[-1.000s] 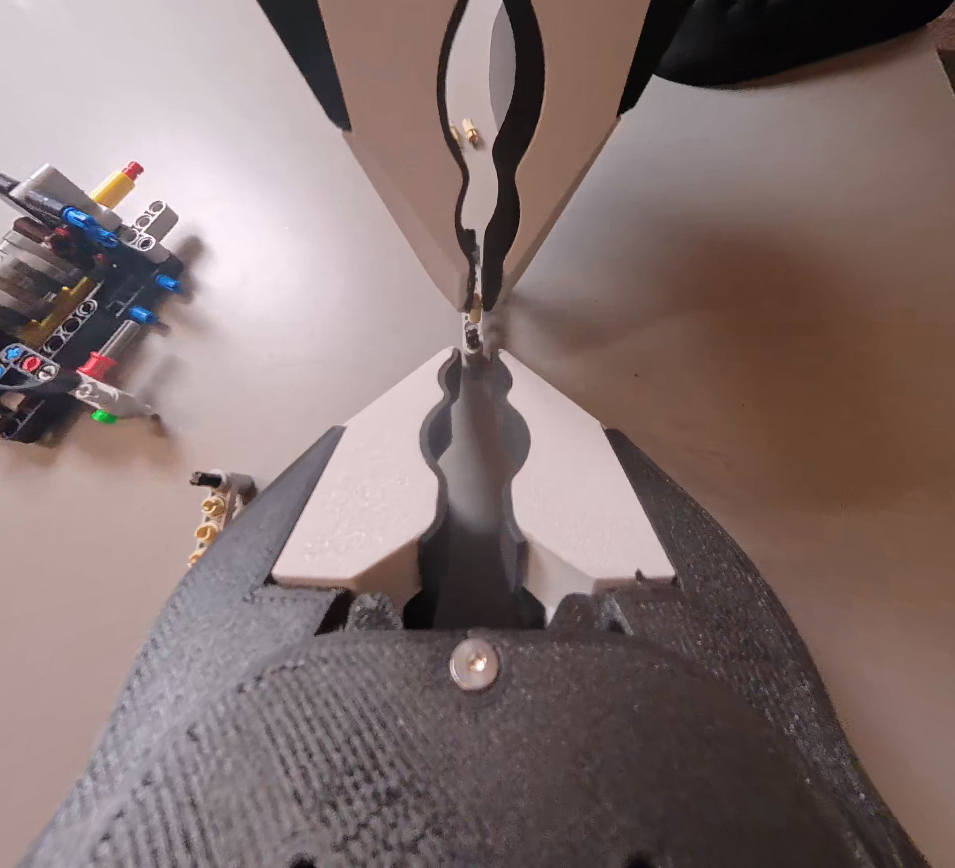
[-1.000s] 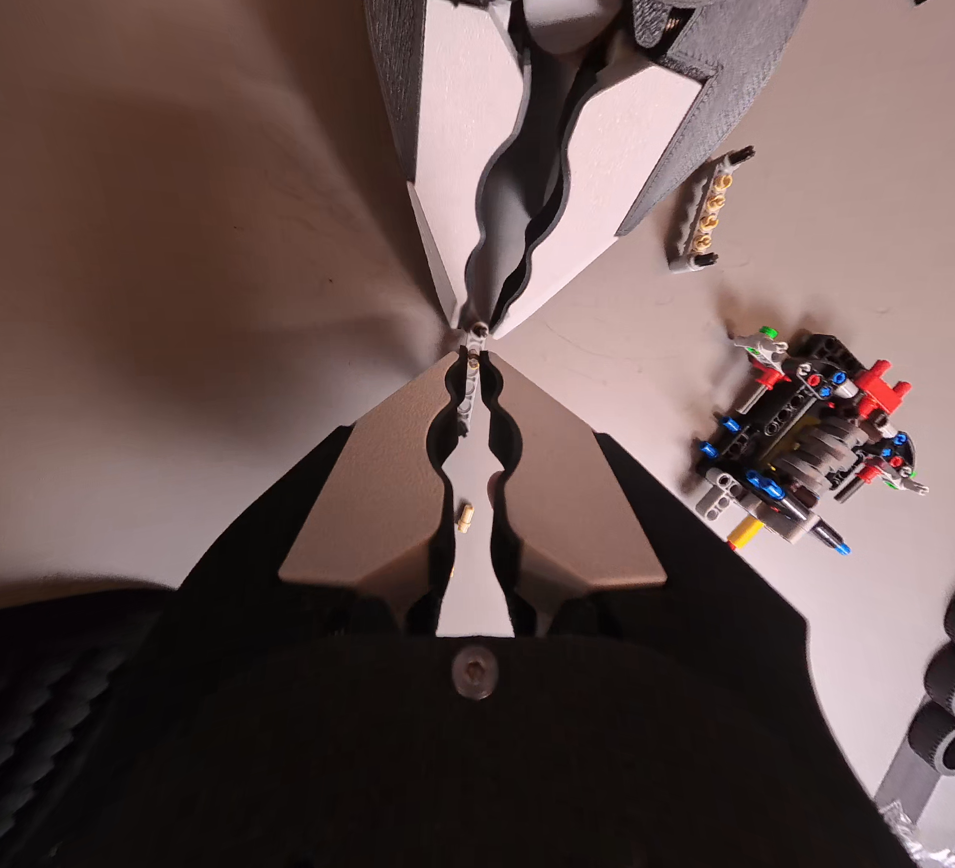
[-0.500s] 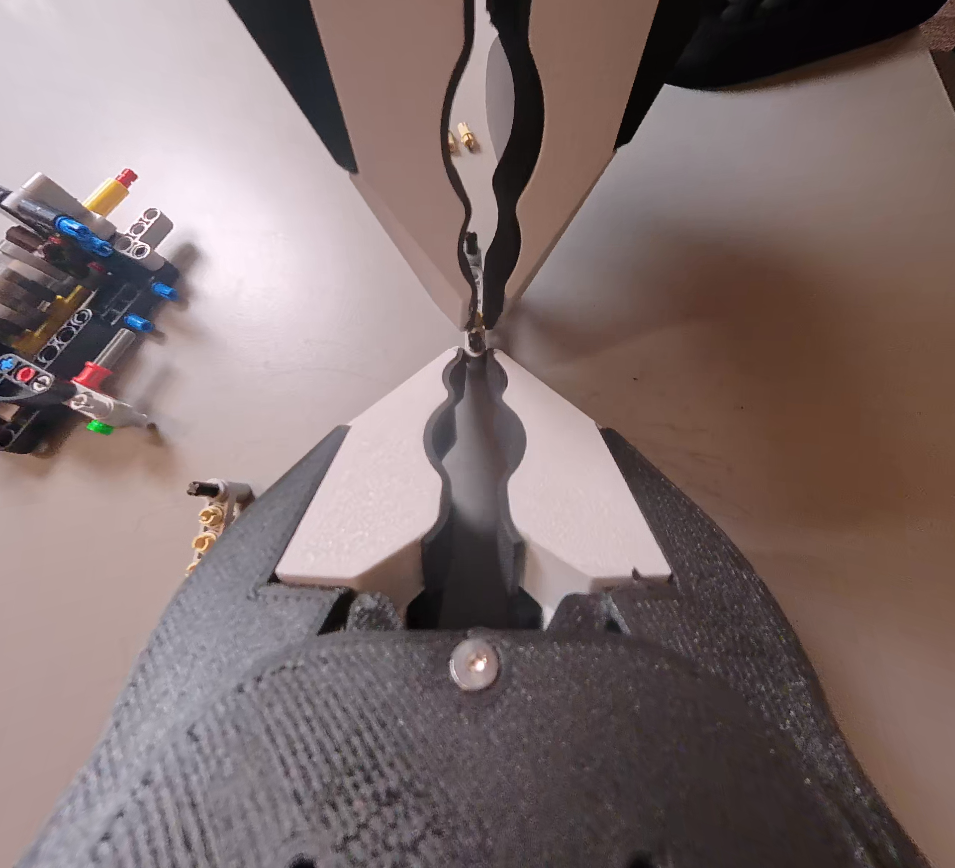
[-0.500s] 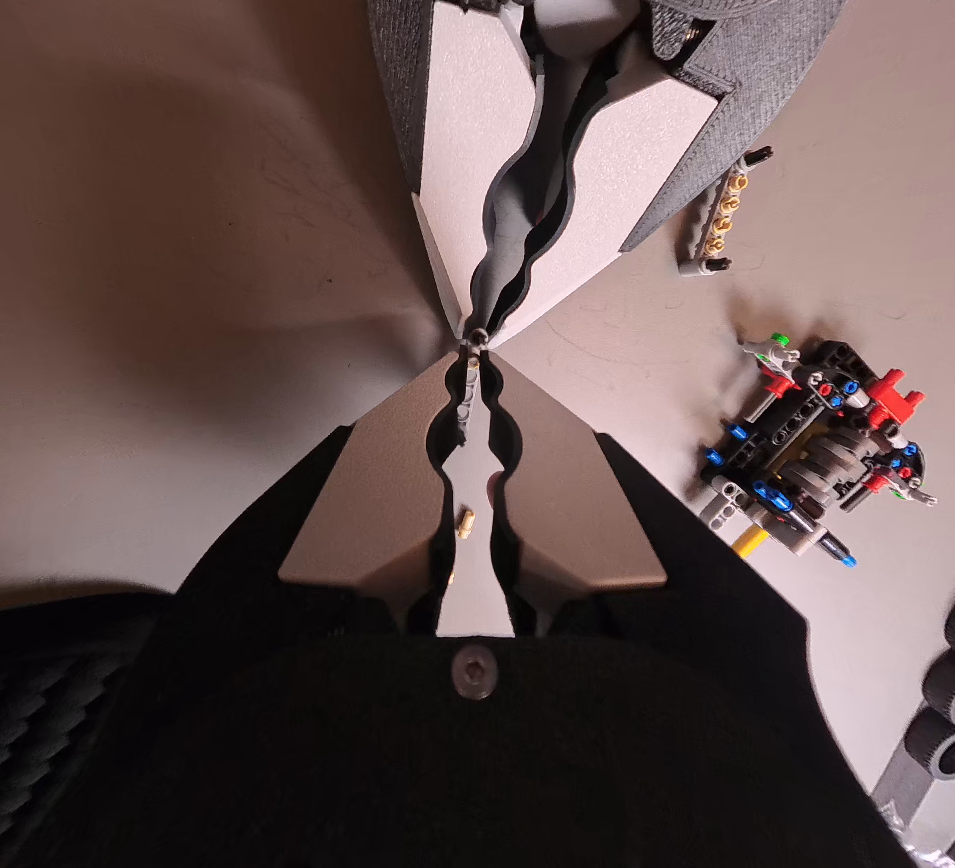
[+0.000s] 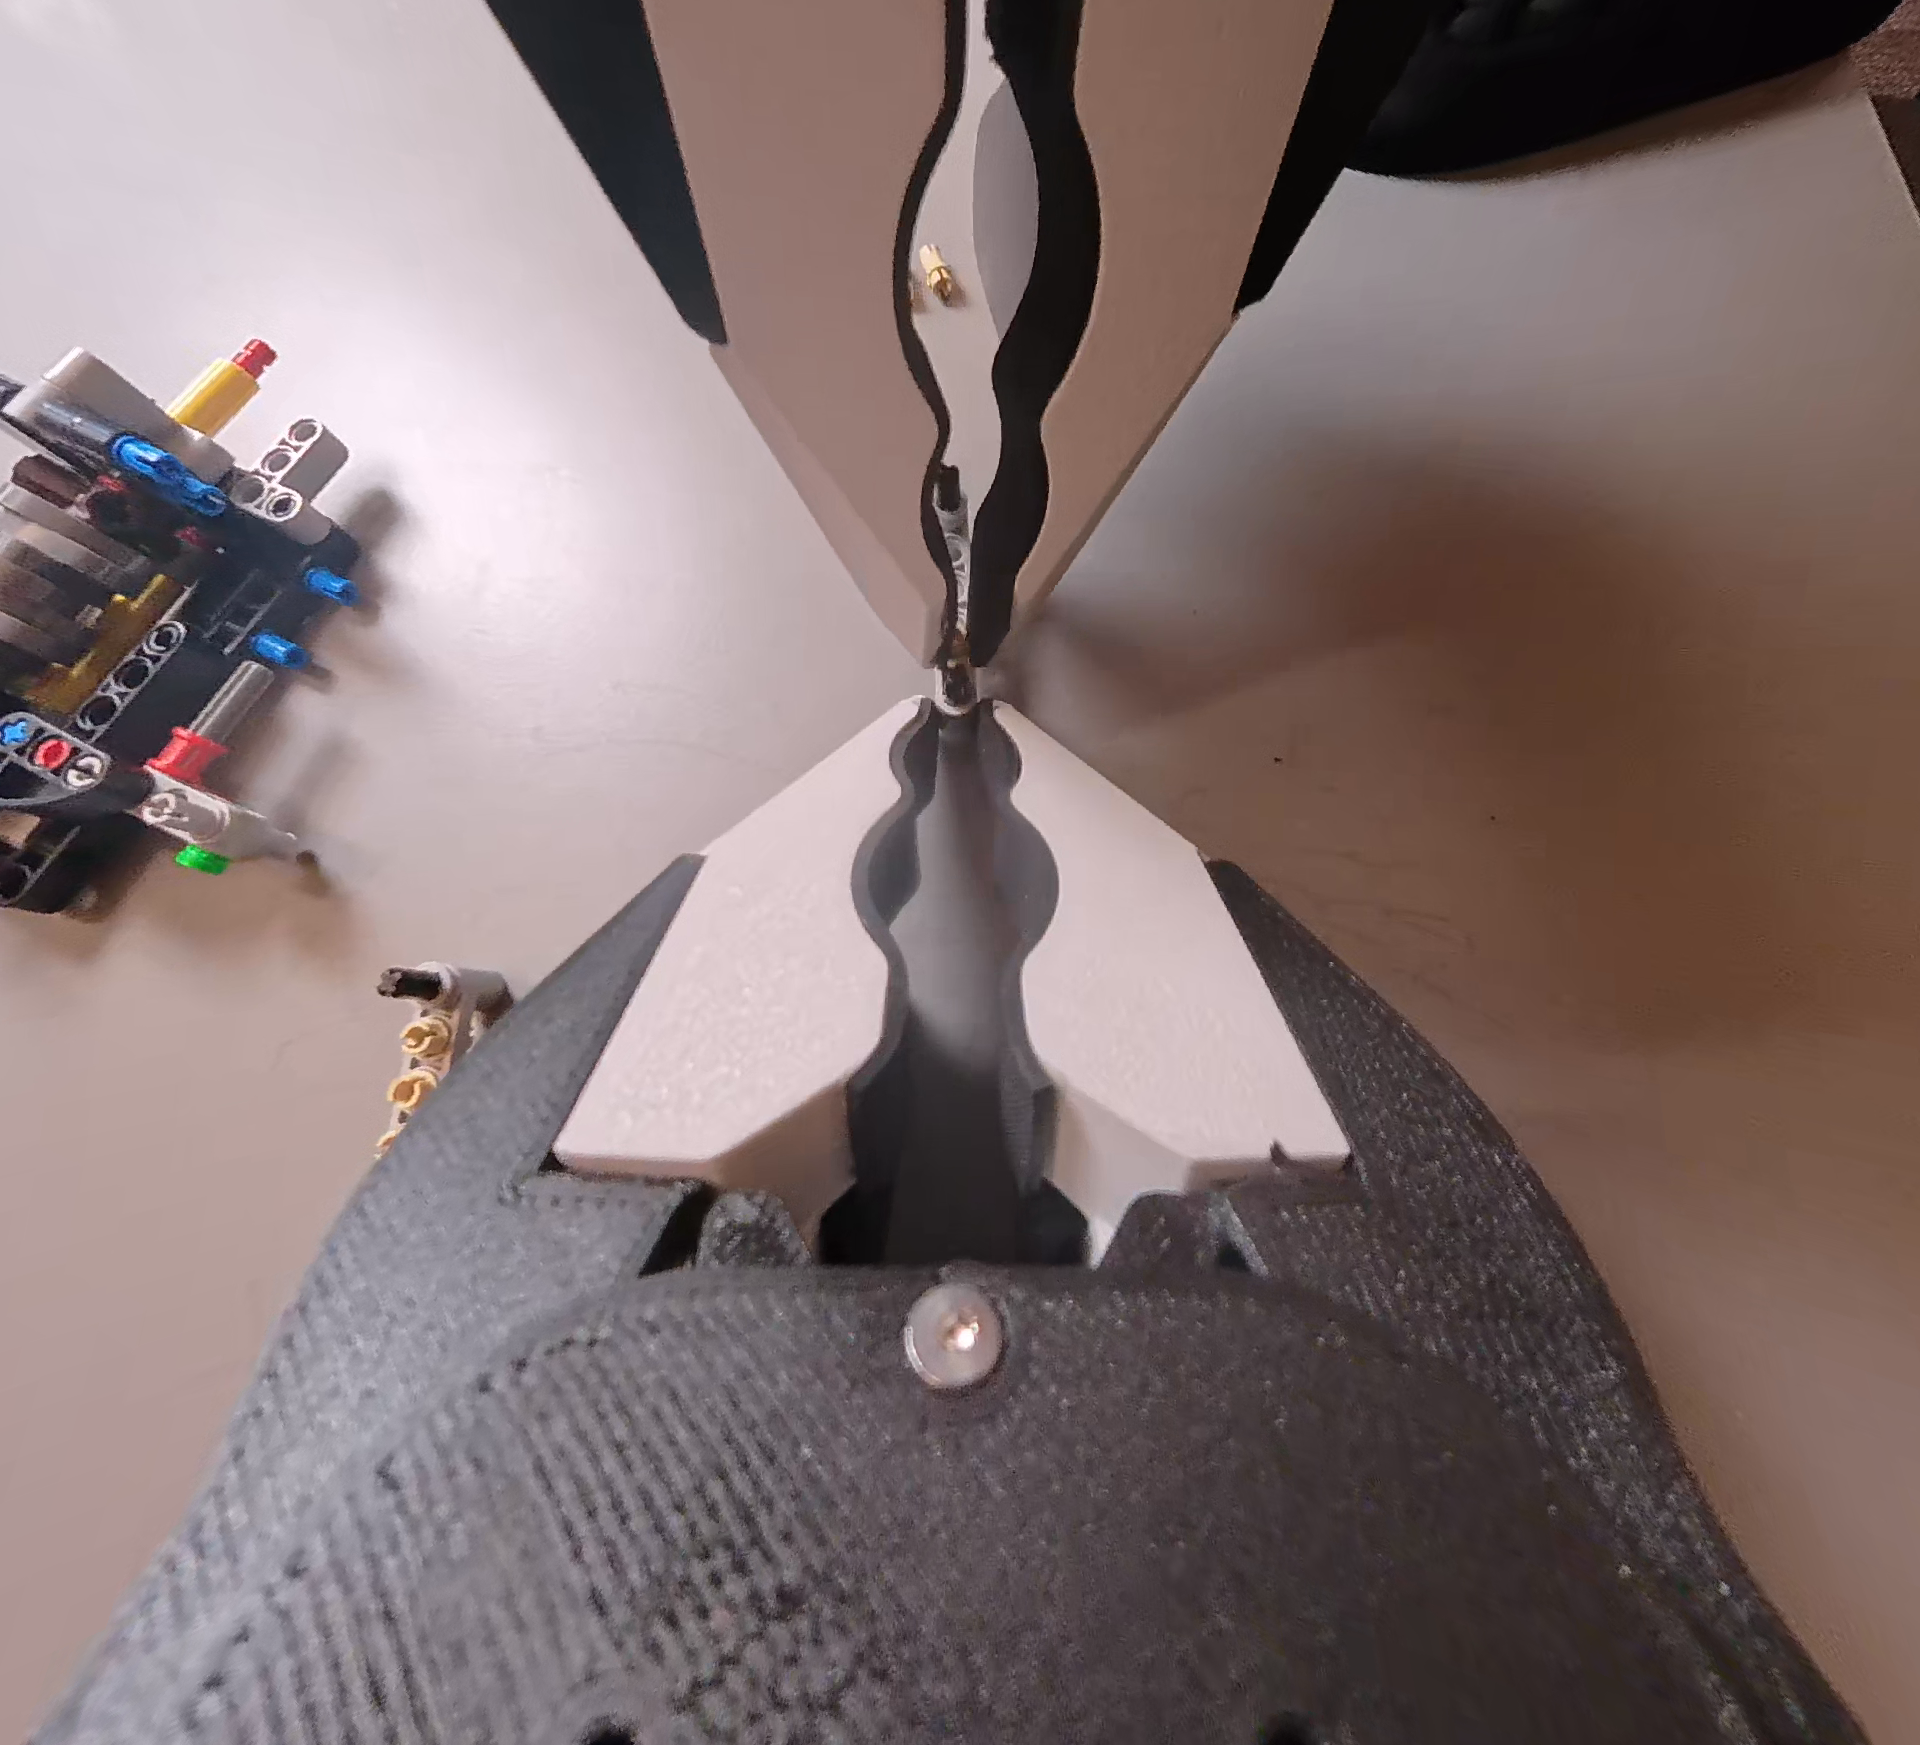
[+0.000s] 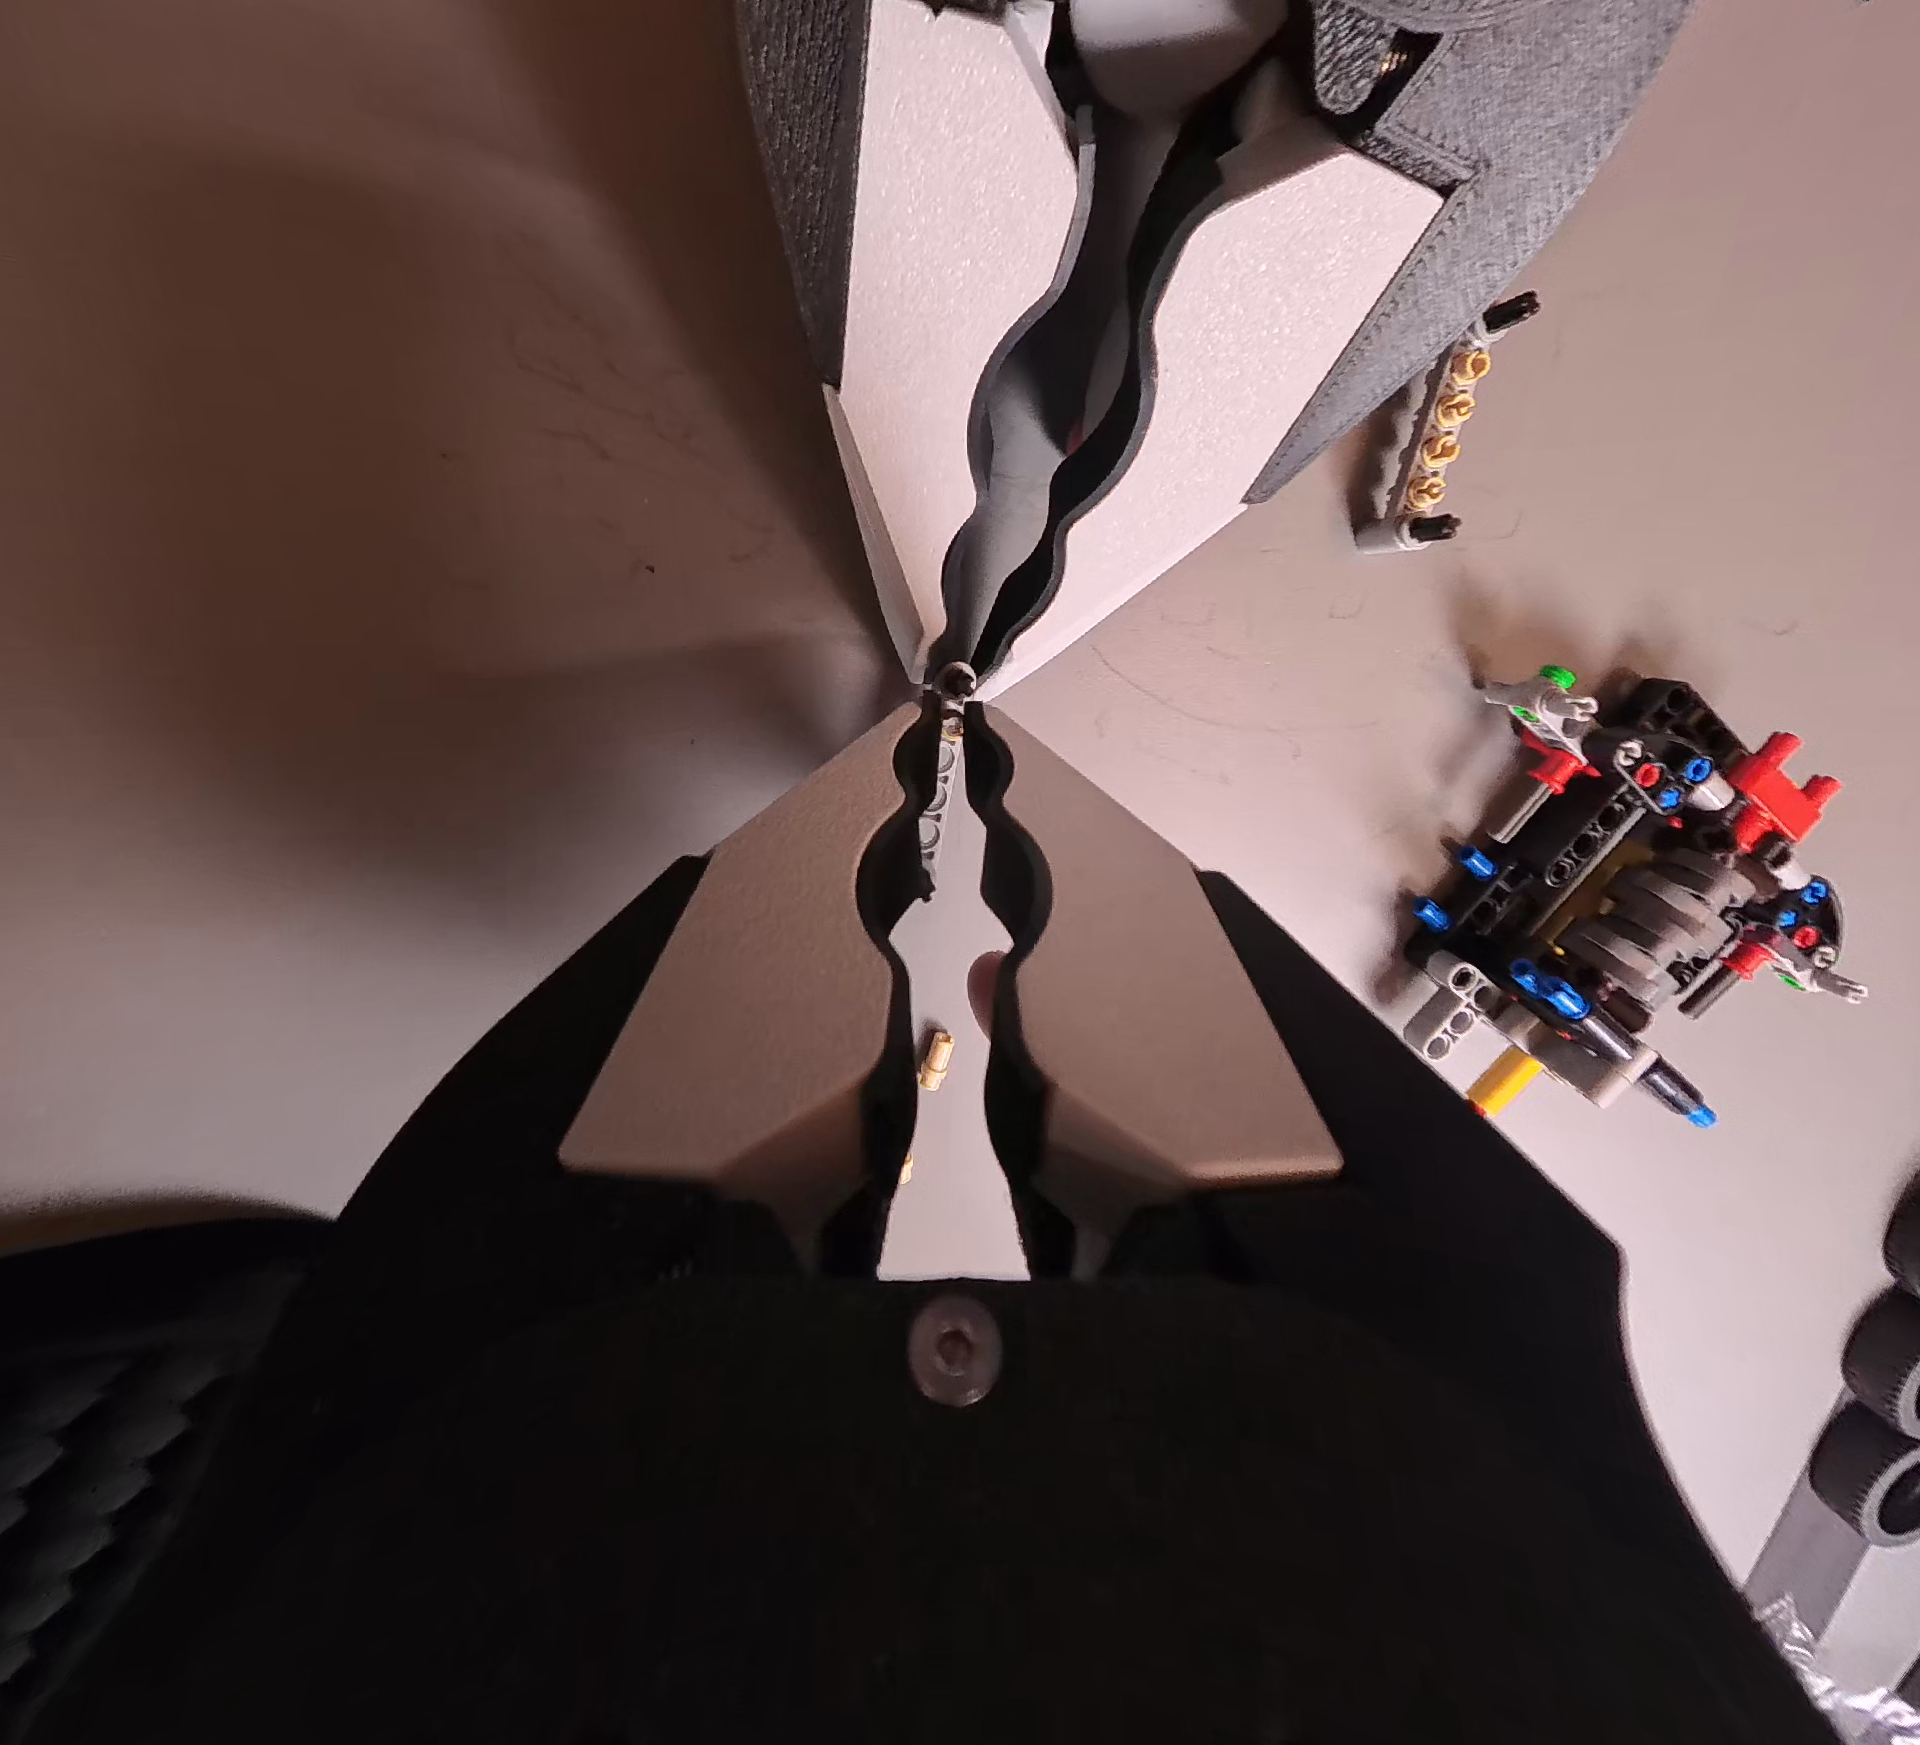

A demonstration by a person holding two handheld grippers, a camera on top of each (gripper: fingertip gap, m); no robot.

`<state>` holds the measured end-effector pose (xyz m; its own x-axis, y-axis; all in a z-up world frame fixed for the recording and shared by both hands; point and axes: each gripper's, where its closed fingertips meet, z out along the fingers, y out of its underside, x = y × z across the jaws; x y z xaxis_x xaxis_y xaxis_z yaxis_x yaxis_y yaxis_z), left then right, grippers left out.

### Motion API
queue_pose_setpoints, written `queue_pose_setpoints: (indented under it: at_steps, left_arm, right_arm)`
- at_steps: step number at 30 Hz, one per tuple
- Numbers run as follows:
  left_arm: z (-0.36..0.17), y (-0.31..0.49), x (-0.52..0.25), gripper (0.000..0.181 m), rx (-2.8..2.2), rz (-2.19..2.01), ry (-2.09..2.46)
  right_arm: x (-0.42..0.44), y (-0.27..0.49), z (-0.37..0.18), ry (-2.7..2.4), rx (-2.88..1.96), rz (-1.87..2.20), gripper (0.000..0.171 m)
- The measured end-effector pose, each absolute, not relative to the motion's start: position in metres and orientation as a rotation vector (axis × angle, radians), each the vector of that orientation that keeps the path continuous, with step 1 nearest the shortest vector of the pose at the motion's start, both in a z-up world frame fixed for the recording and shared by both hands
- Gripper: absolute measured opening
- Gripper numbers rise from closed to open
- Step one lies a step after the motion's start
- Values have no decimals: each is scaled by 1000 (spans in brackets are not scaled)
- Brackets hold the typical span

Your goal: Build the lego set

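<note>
Grey and thin, a holed lego beam (image 6: 940,791) with a tan pin is sitting mid-frame, clamped in the right gripper (image 6: 951,713), its end meeting the left gripper (image 5: 961,696), which is pinching a tiny piece I cannot identify.

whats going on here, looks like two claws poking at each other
A person is building a lego set with two handheld claws, held tip to tip above the table. The right claw is shut on a thin grey beam. The left claw meets it, shut on something small at the beam's end, too small to identify. The half-built model, a grey beam with tan pins and a loose tan pin lie on the table.
</note>
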<state>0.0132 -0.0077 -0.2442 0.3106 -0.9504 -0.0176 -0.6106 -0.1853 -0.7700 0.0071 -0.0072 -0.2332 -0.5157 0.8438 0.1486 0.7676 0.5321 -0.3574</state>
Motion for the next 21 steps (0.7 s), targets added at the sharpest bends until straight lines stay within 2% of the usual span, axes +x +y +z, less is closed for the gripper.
queue_pose_setpoints:
  at_steps: [11,21]
  left_arm:
    - [-244,-8,14,6,-1885,-621,1392]
    - [-244,-8,12,6,-1887,-629,1392]
  right_arm:
    - [5,-8,-234,-2372,-1354,449,3]
    - [4,-7,-230,-2130,-1413,714,2]
